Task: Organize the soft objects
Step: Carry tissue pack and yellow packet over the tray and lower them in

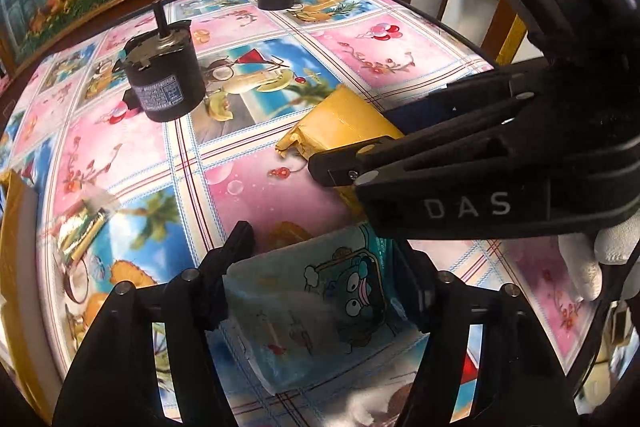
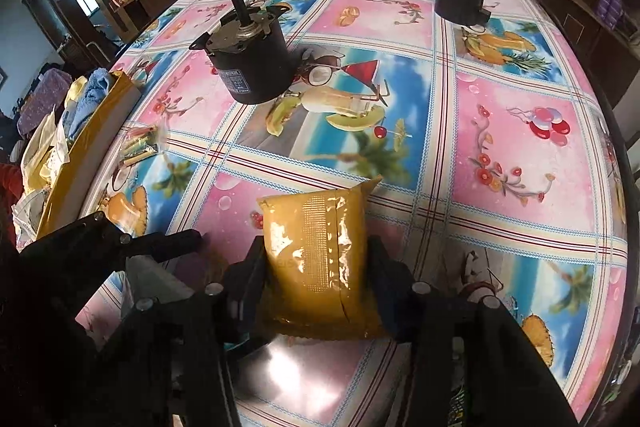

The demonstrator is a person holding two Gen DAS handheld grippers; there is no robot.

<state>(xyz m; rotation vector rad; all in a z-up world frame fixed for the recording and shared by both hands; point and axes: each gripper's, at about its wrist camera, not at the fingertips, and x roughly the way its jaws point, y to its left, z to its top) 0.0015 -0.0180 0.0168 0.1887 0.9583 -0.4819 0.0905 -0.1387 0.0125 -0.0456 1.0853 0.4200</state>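
Two soft packs are in the grip at once, so the sorting looks to be in its middle, not near its end. The left claw (image 1: 316,291) is clamped on a blue tissue pack (image 1: 316,311) printed with a cartoon figure, its two fingers pressing the pack's sides low in the left wrist view. The right claw (image 2: 316,283) is clamped on a yellow pack (image 2: 320,259), a glossy pouch standing between its fingers with the far end reaching out over the table (image 2: 500,99). In the left wrist view the two packs sit near each other, the yellow one just beyond the blue one; whether either has left the cloth I cannot tell. Still to handle, by my judgement, is a small clear packet (image 2: 140,145) with coloured bits inside, lying alone near the table's left edge. Past that edge a yellow-rimmed box (image 2: 86,143) holds a blue towel (image 2: 94,89) and other soft-looking things, so it is probably the goal, though nothing shows that for sure. Two black motors (image 2: 250,67) stand well apart farther back; they are hard and probably stay put.
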